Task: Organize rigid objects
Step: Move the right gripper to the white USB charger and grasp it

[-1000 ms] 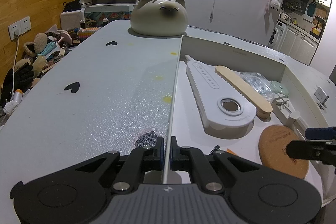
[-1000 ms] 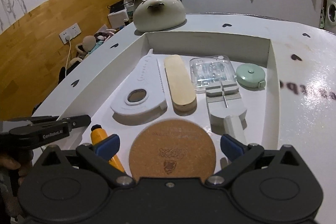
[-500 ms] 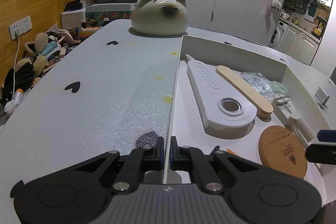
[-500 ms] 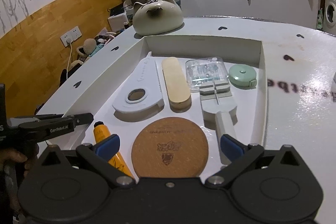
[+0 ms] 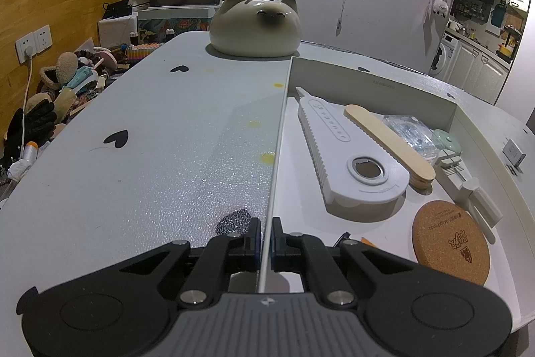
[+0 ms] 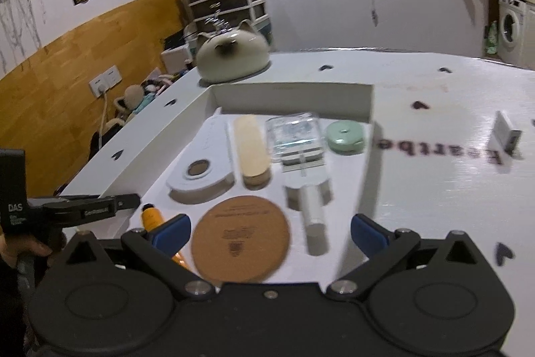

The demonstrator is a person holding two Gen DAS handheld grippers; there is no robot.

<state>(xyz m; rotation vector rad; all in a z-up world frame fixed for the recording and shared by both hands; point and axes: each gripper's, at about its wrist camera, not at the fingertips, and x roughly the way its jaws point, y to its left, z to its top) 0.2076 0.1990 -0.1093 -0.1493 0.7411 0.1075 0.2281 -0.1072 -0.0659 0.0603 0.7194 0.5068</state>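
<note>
your white tray [image 6: 291, 97] on the bench [image 6: 434, 189] already holds a neat set: the white opener tool [image 6: 204, 166] at nine o'clock, the wooden block [image 6: 252, 153] beside it, the clear plastic case [image 6: 294, 136] and the mint tape measure [image 6: 346, 136] toward one o'clock, the white comb-like tool [image 6: 309, 189] below them, and the cork coaster [image 6: 240, 236] with the orange tube [image 6: 152, 216] at the near edge. one small grey-white box [image 6: 505, 132] sits outside the tray on the bench at three o'clock, so the job looks mostly done, with that piece likely left to bring in.

your left tongs [image 5: 264, 233] are pinched shut on the thin left wall of the tray, steadying it, angled down toward the bench; the cat-shaped pot [image 5: 255, 25] stands at twelve o'clock beyond. your right tongs [image 6: 269, 230] hang above the coaster with blue pads spread wide and nothing between them, tilted downward. that view is blurred, which suggests the right hand is in motion.
</note>
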